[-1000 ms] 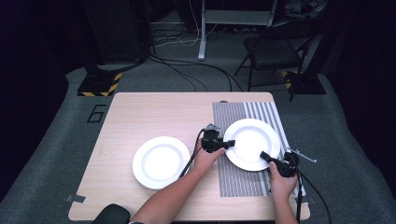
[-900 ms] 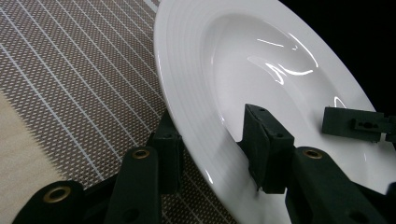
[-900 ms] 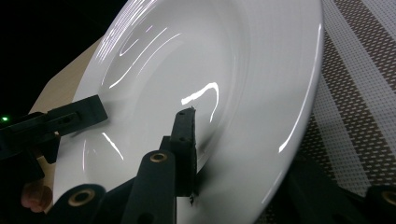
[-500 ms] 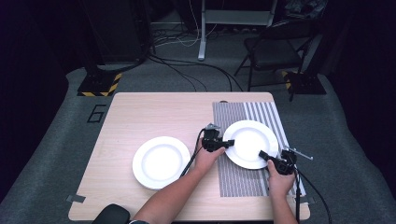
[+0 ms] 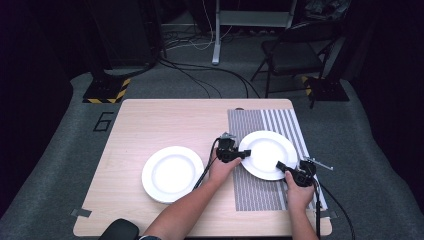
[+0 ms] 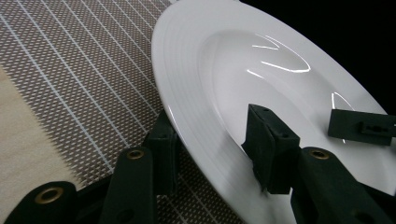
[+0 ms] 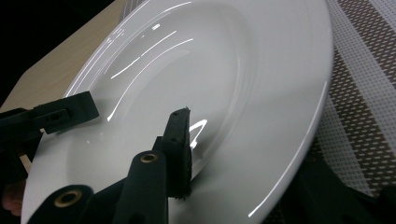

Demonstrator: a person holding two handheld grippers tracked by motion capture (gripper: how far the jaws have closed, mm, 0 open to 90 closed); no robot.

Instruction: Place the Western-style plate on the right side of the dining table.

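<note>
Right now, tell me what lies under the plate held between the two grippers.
Under the plate lies the striped placemat on the wooden table. The mat shows all round the rim; the part beneath the plate's middle is covered.

So there's a glossy plain white round plate [image 5: 268, 154] sitting on a woven placemat with brown and white stripes [image 5: 260, 192], fine stripes on one half and wider ones on the other. A second plain white round plate [image 5: 172, 173] sits on the pale light-wood tabletop [image 5: 150, 125]. Both matte black two-jaw grippers [image 5: 242, 154] [image 5: 281, 166] have little brass-coloured rivets, and the floor is grey carpet [image 5: 55, 150] with a yellow-and-black hazard-striped base [image 5: 105, 93] on it.
</note>
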